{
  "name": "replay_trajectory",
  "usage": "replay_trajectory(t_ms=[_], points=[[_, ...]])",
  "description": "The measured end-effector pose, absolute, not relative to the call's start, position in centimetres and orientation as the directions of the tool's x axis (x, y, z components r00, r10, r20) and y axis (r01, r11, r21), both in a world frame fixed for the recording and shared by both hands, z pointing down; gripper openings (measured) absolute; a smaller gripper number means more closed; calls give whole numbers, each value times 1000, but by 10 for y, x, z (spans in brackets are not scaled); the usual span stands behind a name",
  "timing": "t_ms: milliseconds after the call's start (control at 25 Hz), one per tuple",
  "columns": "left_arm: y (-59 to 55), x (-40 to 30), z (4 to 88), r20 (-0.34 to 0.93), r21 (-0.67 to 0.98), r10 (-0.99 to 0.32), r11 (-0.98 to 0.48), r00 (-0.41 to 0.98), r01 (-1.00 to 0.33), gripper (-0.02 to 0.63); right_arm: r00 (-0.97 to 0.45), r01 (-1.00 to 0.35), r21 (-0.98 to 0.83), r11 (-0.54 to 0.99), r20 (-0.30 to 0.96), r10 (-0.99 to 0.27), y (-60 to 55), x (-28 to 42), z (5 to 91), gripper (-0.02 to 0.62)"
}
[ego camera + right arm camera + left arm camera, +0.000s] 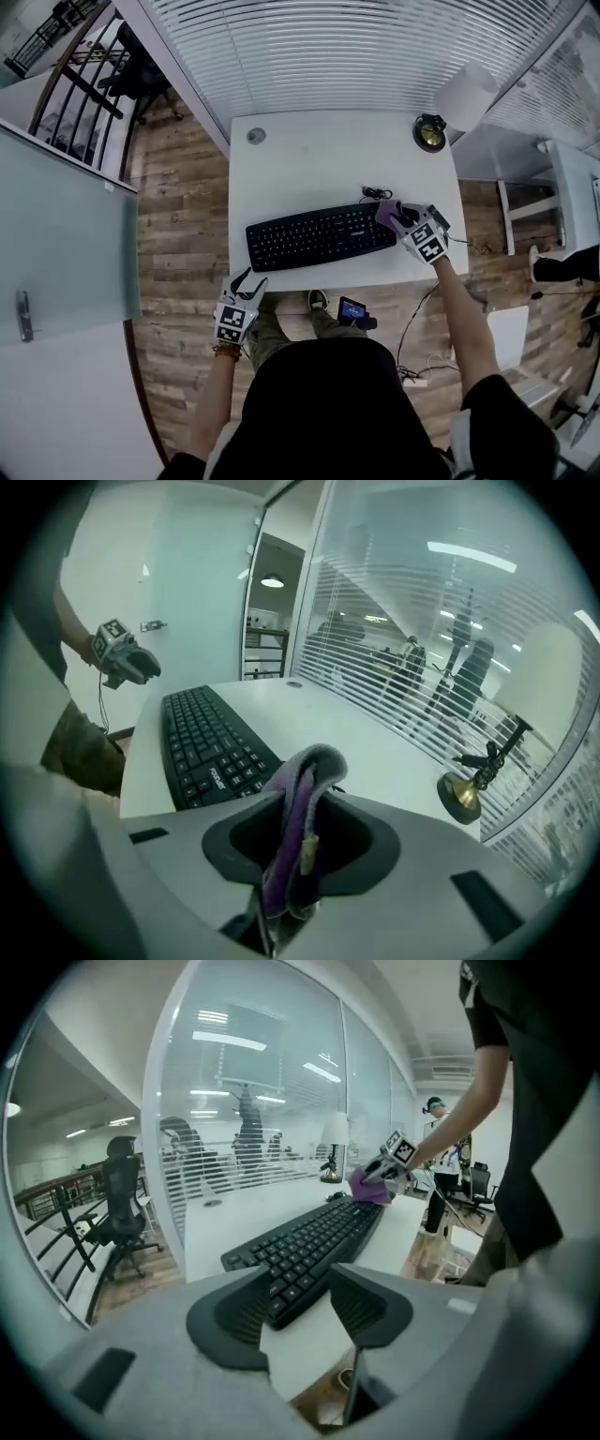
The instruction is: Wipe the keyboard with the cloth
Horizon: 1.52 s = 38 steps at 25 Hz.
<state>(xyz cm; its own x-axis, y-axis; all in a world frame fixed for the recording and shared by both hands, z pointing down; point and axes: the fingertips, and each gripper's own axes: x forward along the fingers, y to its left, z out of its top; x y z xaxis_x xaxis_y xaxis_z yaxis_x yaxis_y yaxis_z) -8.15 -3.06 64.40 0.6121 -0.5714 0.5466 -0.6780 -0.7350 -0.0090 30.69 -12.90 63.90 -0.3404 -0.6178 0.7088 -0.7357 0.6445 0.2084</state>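
A black keyboard lies along the front of the white desk. My right gripper hovers at the keyboard's right end, shut on a purple cloth. In the right gripper view the folded cloth sticks up from between the jaws, with the keyboard just beyond to the left. My left gripper is at the desk's front edge by the keyboard's left corner. In the left gripper view the left gripper is open with nothing between its jaws, and the keyboard lies just ahead.
A brass-based desk lamp stands at the back right corner, and a round cable grommet sits at the back left. A thin cable lies behind the keyboard. Glass with blinds backs the desk. An office chair stands to the left.
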Motion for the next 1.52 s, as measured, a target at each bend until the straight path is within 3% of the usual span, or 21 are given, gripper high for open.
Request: replay_trajectory(t_ms=[240,440,680,1160,1200,1520], points=[[-32,-76,685,627,7,-477,-787,616,-617,244,-249,-725,225,651,796,-551,-147,318,674,97],[-32,-77,705,659,37,-452,-779,601,-626,261,-229,-760,220,611,790,-569,-148,316,683,80],[-35,-81,710,654,22,-484,-755,581,-655,253,-179,-811,256,525,747,-641,-146,314,683,67],[-46,-83,720,679,-79,-626,-582,384,-810,264,-73,-830,341,442,718,-692,-146,314,680,64],[-47,-84,722,681,-72,-627,-571,377,-818,285,-50,-818,365,444,723,-689,-147,313,681,63],[-47,-85,721,681,5,-596,-576,425,-817,270,2,-793,424,437,719,-695,-146,301,681,56]])
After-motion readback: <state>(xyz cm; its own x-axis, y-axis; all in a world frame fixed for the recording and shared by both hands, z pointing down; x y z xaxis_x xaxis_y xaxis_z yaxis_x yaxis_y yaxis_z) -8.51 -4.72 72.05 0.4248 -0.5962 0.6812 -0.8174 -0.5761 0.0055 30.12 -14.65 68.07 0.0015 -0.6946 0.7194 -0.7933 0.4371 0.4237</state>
